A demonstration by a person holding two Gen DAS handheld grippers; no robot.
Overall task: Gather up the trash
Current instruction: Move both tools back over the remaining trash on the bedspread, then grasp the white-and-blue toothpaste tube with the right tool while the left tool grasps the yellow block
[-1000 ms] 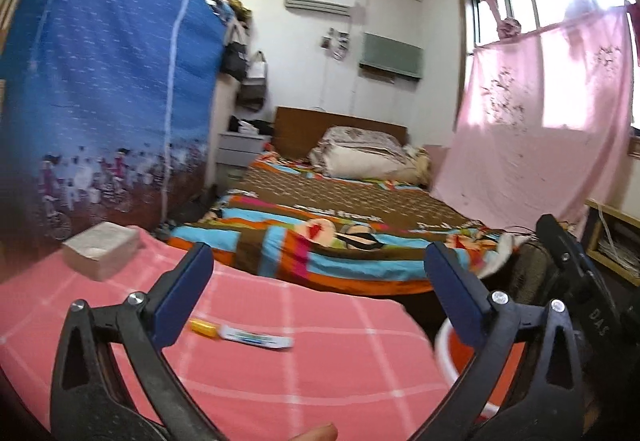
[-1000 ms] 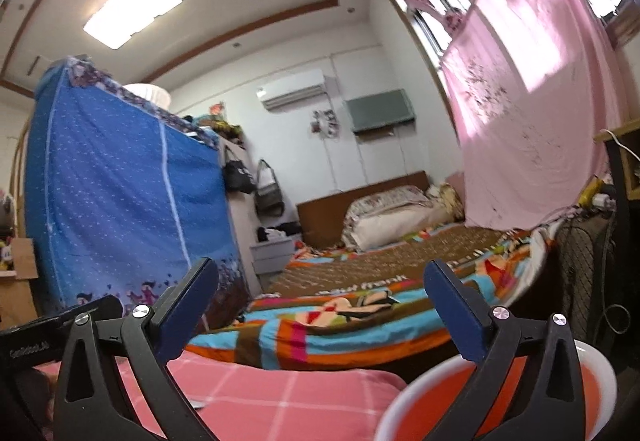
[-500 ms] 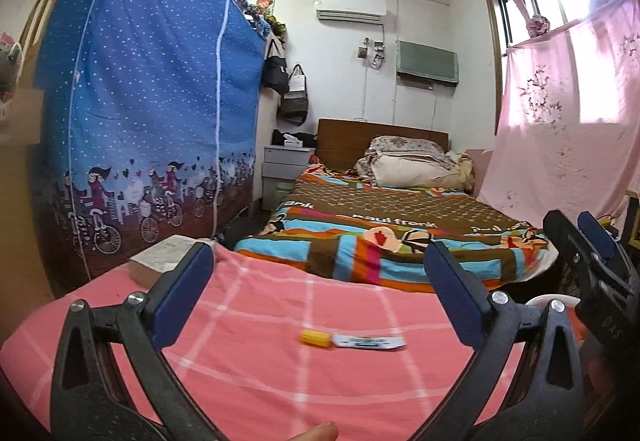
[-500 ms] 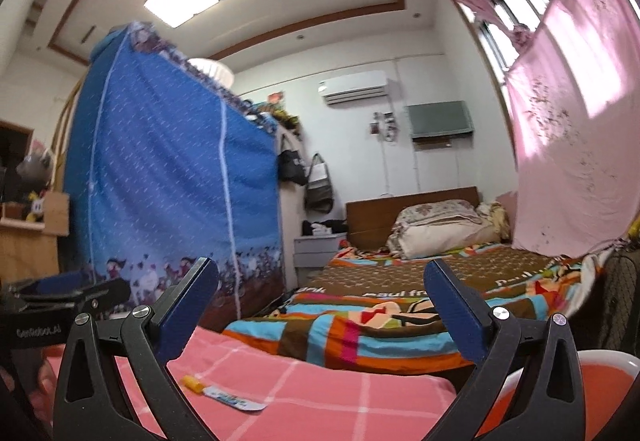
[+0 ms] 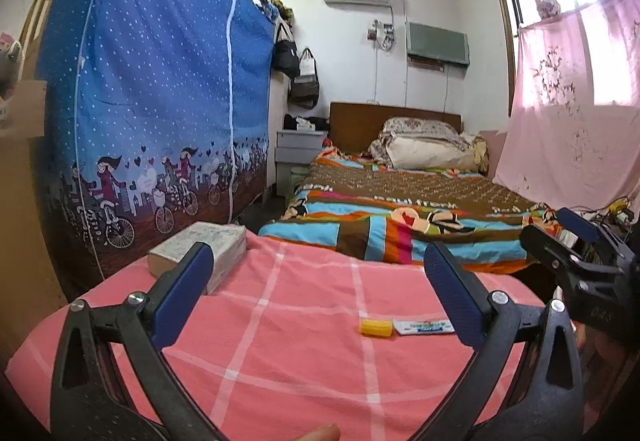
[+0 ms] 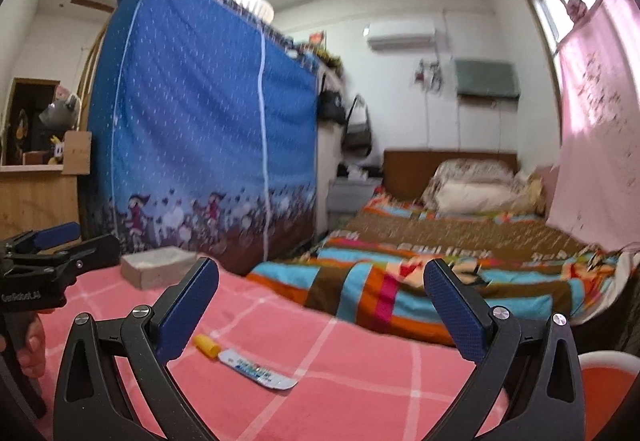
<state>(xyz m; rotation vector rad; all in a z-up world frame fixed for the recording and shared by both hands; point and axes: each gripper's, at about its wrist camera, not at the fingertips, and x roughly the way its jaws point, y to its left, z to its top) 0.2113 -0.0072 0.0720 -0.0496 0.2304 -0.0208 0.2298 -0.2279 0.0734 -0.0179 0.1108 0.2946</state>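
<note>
A flattened white tube with a yellow cap (image 5: pixel 404 327) (image 6: pixel 244 361) lies on the pink checked tablecloth (image 5: pixel 280 341) (image 6: pixel 360 373). My left gripper (image 5: pixel 320 293) is open above the cloth, and the tube lies just inside its right finger. My right gripper (image 6: pixel 320 301) is open too, with the tube low between its fingers, near the left one. Each gripper shows in the other's view: the right gripper (image 5: pixel 576 241) at the right edge, the left gripper (image 6: pixel 44 245) at the left edge. An orange bin with a white rim (image 6: pixel 608 381) sits at the lower right, off the table.
A grey boxed tissue pack (image 5: pixel 200 253) (image 6: pixel 158 267) sits at the table's far left corner. Beyond the table are a bed with a striped blanket (image 5: pixel 400 221), a blue fabric wardrobe (image 5: pixel 160 101) on the left and a pink curtain (image 5: pixel 572 121) on the right.
Both views have swung left and tilted down, so more of the table shows. The tube has come closer and into the right wrist view. Both grippers stay open.
</note>
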